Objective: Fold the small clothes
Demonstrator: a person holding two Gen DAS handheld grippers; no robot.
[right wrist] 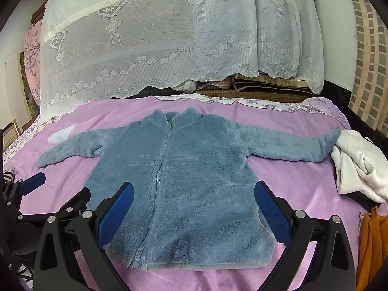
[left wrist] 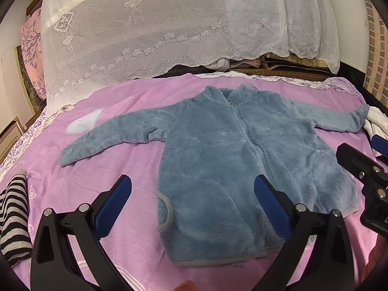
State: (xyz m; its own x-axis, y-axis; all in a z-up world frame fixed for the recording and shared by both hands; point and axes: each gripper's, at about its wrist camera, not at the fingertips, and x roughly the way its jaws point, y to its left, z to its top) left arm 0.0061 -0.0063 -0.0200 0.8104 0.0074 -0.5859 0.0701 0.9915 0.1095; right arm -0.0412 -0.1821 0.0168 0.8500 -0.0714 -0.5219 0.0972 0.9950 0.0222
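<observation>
A small blue fleece jacket [left wrist: 232, 160] [right wrist: 184, 181] lies flat and face up on the pink bedspread [left wrist: 116, 169] [right wrist: 291, 184], zipped, both sleeves spread out sideways. My left gripper [left wrist: 194, 189] hovers open over the jacket's lower left part, with nothing between its blue pads. My right gripper [right wrist: 194, 191] hangs open above the jacket's hem area, also empty. The right gripper's black frame shows at the right edge of the left wrist view, and the left gripper's at the left edge of the right wrist view.
A striped black-and-white garment [left wrist: 14, 218] lies at the left edge. A white garment [right wrist: 359, 162] sits by the right sleeve end, an orange one [right wrist: 371, 247] nearer. A small white cloth [left wrist: 82, 123] lies by the left sleeve. A lace cover [left wrist: 169, 24] drapes behind the bed.
</observation>
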